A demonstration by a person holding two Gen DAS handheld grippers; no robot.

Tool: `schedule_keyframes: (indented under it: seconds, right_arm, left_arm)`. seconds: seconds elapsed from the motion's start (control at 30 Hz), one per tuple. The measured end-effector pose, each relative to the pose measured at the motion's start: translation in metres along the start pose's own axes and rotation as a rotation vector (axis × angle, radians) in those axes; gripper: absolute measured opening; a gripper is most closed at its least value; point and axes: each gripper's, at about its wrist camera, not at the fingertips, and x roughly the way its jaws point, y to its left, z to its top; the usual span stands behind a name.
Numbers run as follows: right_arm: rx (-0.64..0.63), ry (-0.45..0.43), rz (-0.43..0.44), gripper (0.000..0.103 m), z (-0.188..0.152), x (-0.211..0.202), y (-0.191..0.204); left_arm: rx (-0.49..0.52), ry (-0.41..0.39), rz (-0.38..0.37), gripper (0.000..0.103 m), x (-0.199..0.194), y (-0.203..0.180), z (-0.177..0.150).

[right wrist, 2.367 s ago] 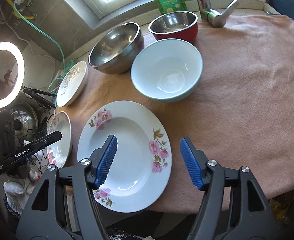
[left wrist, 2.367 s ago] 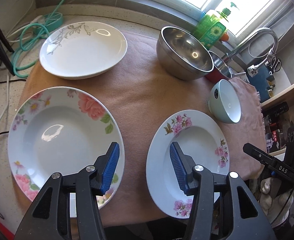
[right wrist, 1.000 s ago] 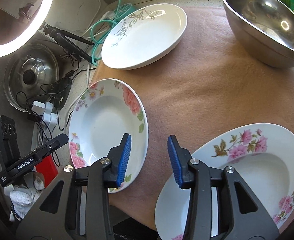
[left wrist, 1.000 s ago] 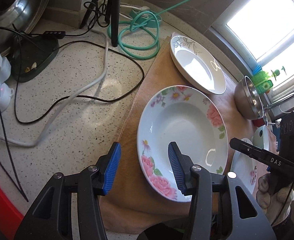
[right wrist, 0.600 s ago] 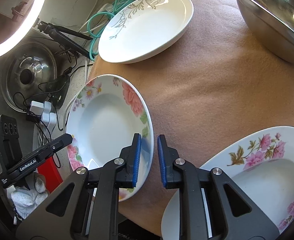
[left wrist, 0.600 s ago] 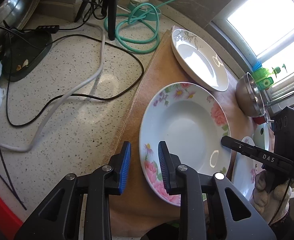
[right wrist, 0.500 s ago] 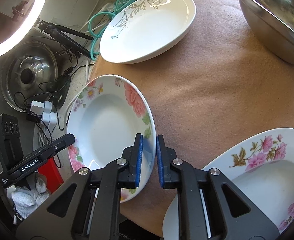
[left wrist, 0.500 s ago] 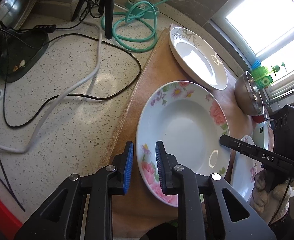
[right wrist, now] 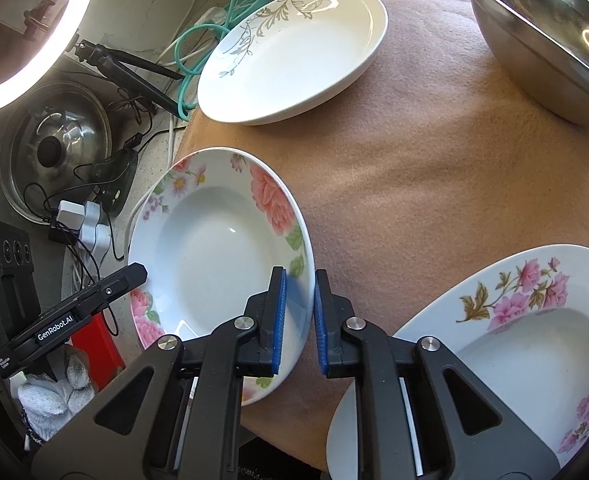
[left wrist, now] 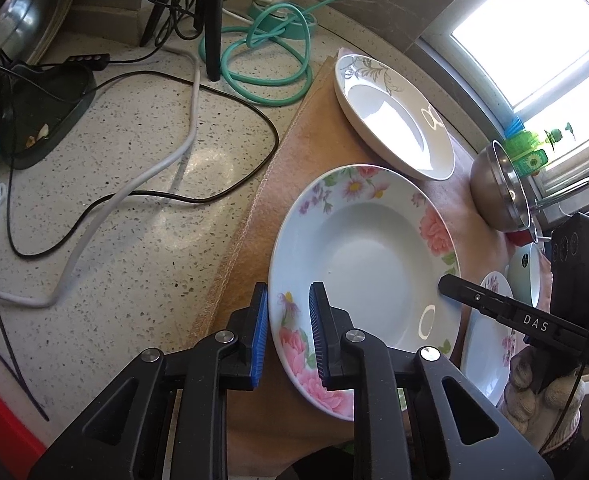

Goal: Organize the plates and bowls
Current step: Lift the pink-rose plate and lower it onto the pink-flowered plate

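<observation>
Both tongs clamped on one rose plate (left wrist: 374, 264): left tongs (left wrist: 288, 332) pinching its near-left rim, right tongs (right wrist: 298, 316) its near-right rim. Resting on a tan cloth (right wrist: 434, 168) over the speckled desk (left wrist: 134, 200). Just beyond, a leaf-patterned plate (right wrist: 294, 56); far right, a steel bowl (right wrist: 542, 40); near right, a pink-flowered plate (right wrist: 494, 344). Cables (left wrist: 182, 152) and a green hose (left wrist: 270, 64) cluttering the left.
</observation>
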Motion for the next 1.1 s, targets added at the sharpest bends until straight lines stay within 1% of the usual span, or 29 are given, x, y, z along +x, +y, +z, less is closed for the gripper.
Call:
schedule_keyframes:
  seconds: [0.13, 0.33, 0.6, 0.8, 1.1]
  right_arm:
    - [0.005, -0.012, 0.005, 0.013, -0.003, -0.006, -0.003]
    - [0.02, -0.039, 0.005, 0.013, -0.011, -0.027, -0.009]
    - [0.056, -0.08, -0.012, 0.013, -0.024, -0.063, -0.031]
    - [0.095, -0.106, -0.035, 0.013, -0.037, -0.087, -0.055]
    - [0.166, -0.132, -0.067, 0.013, -0.063, -0.116, -0.091]
  left_arm:
    - [0.005, -0.007, -0.002, 0.018, -0.005, -0.004, -0.001]
    - [0.029, -0.022, -0.013, 0.018, -0.013, -0.016, -0.001]
    - [0.084, -0.027, -0.057, 0.018, -0.017, -0.048, -0.003]
    - [0.131, -0.011, -0.089, 0.018, -0.011, -0.075, -0.008]
    - [0.201, 0.034, -0.13, 0.018, 0.005, -0.117, -0.021]
